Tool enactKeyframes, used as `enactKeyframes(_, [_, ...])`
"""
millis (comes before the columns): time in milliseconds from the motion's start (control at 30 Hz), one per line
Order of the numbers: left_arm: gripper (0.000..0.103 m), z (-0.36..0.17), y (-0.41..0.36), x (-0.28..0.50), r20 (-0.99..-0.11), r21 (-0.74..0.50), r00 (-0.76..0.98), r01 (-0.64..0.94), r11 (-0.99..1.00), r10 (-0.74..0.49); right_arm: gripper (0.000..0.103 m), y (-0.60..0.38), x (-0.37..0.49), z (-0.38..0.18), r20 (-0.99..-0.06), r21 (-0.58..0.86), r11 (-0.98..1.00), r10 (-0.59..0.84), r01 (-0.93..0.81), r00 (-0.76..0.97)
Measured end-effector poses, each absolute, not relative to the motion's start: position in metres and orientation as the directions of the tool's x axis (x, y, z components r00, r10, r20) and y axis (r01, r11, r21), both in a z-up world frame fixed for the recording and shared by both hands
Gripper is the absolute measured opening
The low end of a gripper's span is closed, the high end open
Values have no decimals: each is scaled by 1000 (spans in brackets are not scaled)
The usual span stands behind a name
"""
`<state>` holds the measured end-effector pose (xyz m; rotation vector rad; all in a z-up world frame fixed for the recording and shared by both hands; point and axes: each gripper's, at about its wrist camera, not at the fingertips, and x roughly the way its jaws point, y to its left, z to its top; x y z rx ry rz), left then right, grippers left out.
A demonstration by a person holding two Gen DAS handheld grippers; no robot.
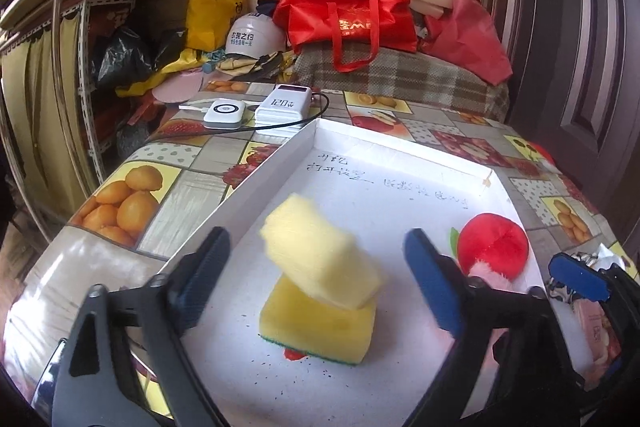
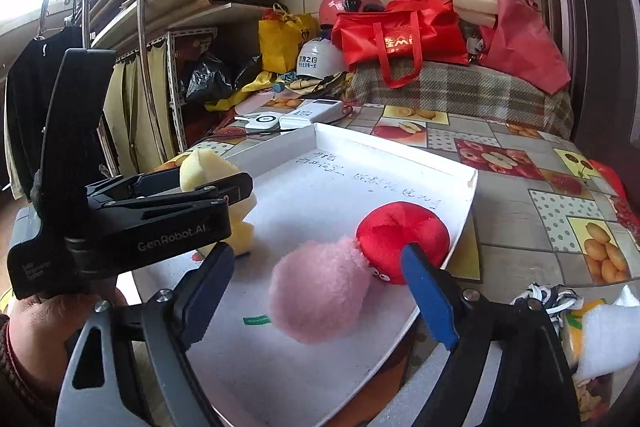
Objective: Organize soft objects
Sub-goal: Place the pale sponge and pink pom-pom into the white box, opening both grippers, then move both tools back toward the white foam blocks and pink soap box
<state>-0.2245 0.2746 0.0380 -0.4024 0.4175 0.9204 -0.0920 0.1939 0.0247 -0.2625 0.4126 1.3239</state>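
White tray [image 1: 304, 143]: two sponges, two plush toys.
Pale sponge [image 1: 320, 255], blurred, sat tilted atop yellow sponge [image 1: 316, 327]; red plush [image 2: 400, 231] touched pink plush [image 2: 316, 287]. Left gripper [image 1: 316, 275] and right gripper [image 2: 316, 287] both gaped, empty.

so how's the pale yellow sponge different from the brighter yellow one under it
The pale sponge is plain foam, blurred and tilted, and sits on top. The bright yellow sponge lies flat on the white tray and has a green scrub layer along its base, which the pale one does not show. The pale one looks lighter in colour. Both are soft blocks in the tray, between the open fingers of the left gripper.
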Motion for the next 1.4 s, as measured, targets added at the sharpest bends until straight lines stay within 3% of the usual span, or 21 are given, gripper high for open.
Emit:
enactKeyframes(100, [103,39,276,-233,-497,-184,541,-830,526,679,103,192,-94,27,-419,33,238,885,-971,202])
enactKeyframes(1033, [103,57,242,-235,-339,-97,575,-809,580,745,103,152,-90,27,-351,56,222,917,-974,189])
enactKeyframes(1400, [103,58,219,-232,-308,-55,621,-768,638,721,103,91,-23,23,-386,146,406,863,-902,326])
